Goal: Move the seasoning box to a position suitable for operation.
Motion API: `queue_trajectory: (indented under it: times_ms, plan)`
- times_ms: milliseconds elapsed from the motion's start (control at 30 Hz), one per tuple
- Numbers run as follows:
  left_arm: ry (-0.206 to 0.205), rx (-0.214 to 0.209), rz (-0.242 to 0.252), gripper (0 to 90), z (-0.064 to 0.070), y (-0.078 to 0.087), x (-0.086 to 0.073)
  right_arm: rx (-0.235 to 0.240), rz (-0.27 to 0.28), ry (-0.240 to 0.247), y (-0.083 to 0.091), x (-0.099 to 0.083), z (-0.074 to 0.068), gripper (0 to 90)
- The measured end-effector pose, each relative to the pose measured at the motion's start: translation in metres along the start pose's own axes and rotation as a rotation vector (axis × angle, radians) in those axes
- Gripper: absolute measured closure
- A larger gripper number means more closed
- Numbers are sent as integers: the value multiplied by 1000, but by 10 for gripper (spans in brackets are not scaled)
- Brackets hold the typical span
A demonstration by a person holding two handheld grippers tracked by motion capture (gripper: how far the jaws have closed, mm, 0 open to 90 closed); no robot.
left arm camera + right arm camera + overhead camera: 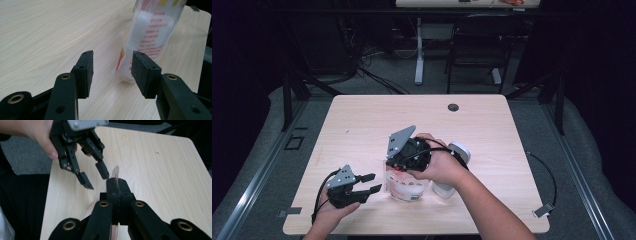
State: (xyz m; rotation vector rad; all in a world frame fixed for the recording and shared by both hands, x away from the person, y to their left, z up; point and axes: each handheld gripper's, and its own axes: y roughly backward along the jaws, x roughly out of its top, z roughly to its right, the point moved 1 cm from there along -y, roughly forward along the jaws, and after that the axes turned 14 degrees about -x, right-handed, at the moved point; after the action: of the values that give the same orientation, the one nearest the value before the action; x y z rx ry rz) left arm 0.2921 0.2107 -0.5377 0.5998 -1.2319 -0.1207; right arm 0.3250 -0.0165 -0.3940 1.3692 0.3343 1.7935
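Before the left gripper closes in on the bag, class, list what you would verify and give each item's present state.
1. Right gripper clamped on the bag top edge: ok.
2. Left gripper open: ok.
3. Bag between the left jaws: not ok, it stands beyond the right-hand pad.
4. Bag upright on the table: ok.
5. White object under the right forearm clear of the bag: cannot tell.

My left gripper (368,183) and right gripper (116,185) are matte black, each topped by a grey three-cornered plate with small screws. Brass-ringed holes sit at the jaw pivots, the flat rectangular pads look grainy, and thin black cables trail back. My forearms are bare.
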Motion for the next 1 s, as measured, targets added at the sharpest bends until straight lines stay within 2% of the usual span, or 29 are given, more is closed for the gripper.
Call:
queue_trajectory:
  times_ms: [167, 233, 333, 500, 567, 667, 733, 1000]
  plan:
    - [-25, -20, -34, 533, 4, -9, 0, -5, 18, -1, 6, -1, -1, 900]
    - [-34, -22, -49, 564, 4, -13, -1, -5, 21, 1, 7, -1, -2, 900]
    - [-29, -30, -70, 603, 3, -16, -3, -11, 10, 12, 8, -2, -1, 900]
    - [-18, -44, -84, 610, 0, -23, -8, -18, 17, -3, 11, -3, 2, 900]
    - [-11, -48, -84, 597, -1, -25, -9, -19, 17, -1, 12, -3, 2, 900]
    - [-15, -56, -75, 530, -2, -27, -11, -18, 19, 6, 12, -3, 2, 900]
    - [-21, -70, -63, 484, -3, -29, -11, -18, 23, 4, 13, -3, 2, 900]
    - [-36, -128, -54, 400, -4, -41, -12, -11, 31, 13, 16, -1, 1, 900]
